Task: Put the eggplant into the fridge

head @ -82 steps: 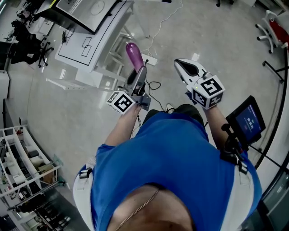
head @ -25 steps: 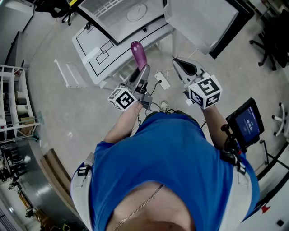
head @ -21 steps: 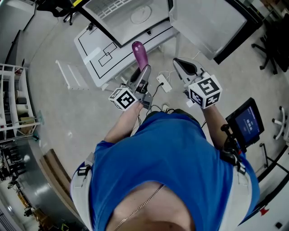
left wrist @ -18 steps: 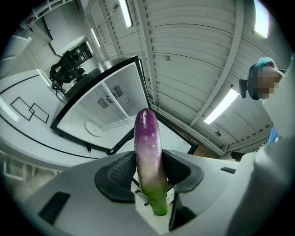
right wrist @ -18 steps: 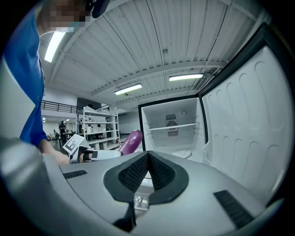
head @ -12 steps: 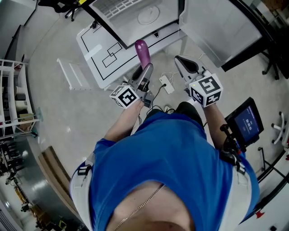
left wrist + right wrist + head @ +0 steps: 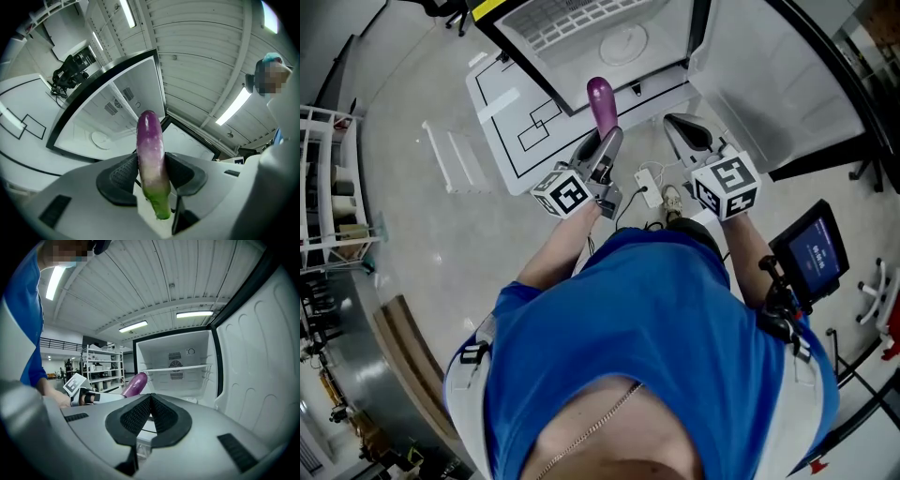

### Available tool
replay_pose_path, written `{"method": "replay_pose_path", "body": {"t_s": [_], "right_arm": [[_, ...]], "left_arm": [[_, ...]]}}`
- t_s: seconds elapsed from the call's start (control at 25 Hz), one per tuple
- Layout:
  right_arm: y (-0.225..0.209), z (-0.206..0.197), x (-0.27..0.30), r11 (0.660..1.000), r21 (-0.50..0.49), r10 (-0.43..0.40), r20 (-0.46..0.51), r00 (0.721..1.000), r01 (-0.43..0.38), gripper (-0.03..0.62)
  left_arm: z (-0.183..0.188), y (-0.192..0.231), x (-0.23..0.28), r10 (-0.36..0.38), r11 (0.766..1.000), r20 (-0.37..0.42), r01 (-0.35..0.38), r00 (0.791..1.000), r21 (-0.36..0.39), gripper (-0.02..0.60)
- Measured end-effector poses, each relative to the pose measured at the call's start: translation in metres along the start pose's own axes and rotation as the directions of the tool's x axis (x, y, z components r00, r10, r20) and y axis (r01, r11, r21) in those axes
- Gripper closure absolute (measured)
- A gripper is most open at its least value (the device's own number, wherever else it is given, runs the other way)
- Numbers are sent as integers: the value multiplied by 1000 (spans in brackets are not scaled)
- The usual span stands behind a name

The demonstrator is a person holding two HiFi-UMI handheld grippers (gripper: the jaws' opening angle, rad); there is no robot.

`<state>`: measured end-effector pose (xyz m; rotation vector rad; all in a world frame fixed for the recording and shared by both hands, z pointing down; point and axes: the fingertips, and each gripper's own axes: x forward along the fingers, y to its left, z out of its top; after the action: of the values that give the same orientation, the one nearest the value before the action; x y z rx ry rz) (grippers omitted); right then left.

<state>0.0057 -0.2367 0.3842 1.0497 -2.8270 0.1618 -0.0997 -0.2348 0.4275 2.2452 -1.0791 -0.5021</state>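
The tall white fridge point(image 7: 572, 56) with its black-edged front stood open ahead of you, and it had just changed most. A few seconds before it lay off toward the upper left of the head view. By this moment you had turned and stepped so that its open cavity sat squarely beyond both grippers. Its white inner back wall and wire shelf point(image 7: 176, 367) showed plainly in the right gripper view. The white door point(image 7: 769, 84) hung swung out past the fridge's right edge, so nothing barred the opening.

Beside the fridge's left edge lay the flat white board with black outlined rectangles point(image 7: 520, 131), which had slid with the fridge across the view.

Your left gripper point(image 7: 602, 155) had kept its hold through all of this. Its black pads were clamped on the sides of the long purple eggplant with the green stem end point(image 7: 151, 159). The purple tip pointed up and toward the cavity, and the stem hung below the jaws. The eggplant point(image 7: 602, 103) was near the fridge's front edge, but I judged it not yet inside. Your right gripper point(image 7: 682, 131) was level with the left one, its jaws together on nothing.

For the task, this meant the approach was nearly done. What I judged remained was reaching into the cavity and setting the eggplant down there.
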Motion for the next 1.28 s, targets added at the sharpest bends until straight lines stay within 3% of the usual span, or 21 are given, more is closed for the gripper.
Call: {"method": "replay_pose_path", "body": {"t_s": [0.84,1.08,1.28], "right_arm": [[2,-10,7,999,-30,-18,-35,999,17,594],[6,-12,8,999,-43,-11,-43,999,9,594],[13,-14,11,999,-45,3,-54,999,-5,594]], "left_arm": [[-5,49,36,122,986,-94,-109,988,130,391],[-5,69,54,204,954,-133,-166,970,250,391],[0,89,68,284,910,-166,-212,944,356,391]]}}
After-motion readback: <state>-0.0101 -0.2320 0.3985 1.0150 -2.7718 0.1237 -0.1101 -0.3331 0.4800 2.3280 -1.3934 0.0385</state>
